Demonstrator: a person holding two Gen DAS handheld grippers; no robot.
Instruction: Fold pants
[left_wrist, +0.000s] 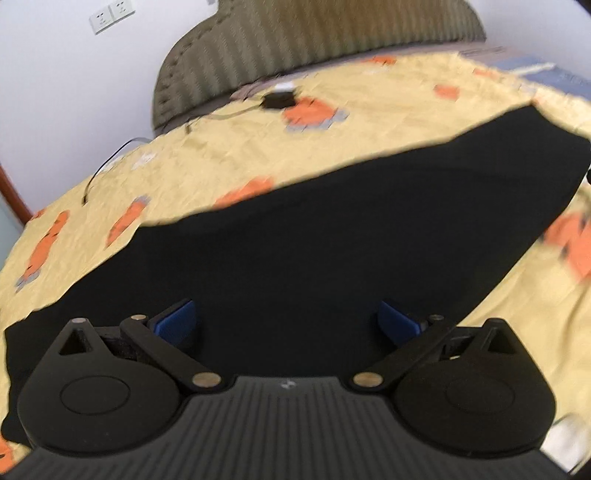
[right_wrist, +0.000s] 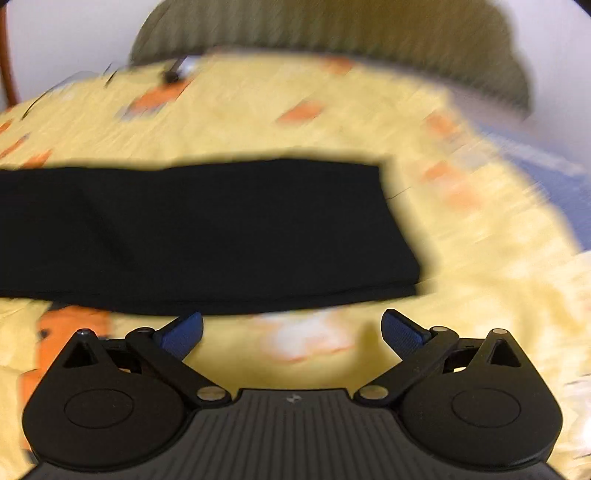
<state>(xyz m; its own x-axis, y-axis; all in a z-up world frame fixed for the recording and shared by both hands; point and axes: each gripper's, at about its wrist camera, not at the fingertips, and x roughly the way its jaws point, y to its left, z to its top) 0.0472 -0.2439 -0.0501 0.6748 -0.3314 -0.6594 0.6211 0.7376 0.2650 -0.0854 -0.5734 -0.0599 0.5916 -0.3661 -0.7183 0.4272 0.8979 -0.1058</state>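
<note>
White wall and a padded grey headboard (left_wrist: 332, 40) back a bed (left_wrist: 221, 147) spread with a yellow sheet printed in orange.

Left tongs (left_wrist: 287, 323) stand wide open with nothing between the blue pads (left_wrist: 177, 317), held over the black pants (left_wrist: 332, 229). Dark cloth fills the whole gap between the fingers; whether the pads touch it cannot be told.

Right tongs (right_wrist: 291, 332) are also spread wide and empty, over bare sheet just short of the near edge of the pants (right_wrist: 207, 229).

Pants lie flat on the bed as a long folded band, one squared end lying to the right in the right view. Beyond them, near the headboard, sit a small black device (left_wrist: 279, 100) and a thin cable (left_wrist: 107, 162). Two wall sockets (left_wrist: 110, 14) show at upper left. Both views are blurred.
</note>
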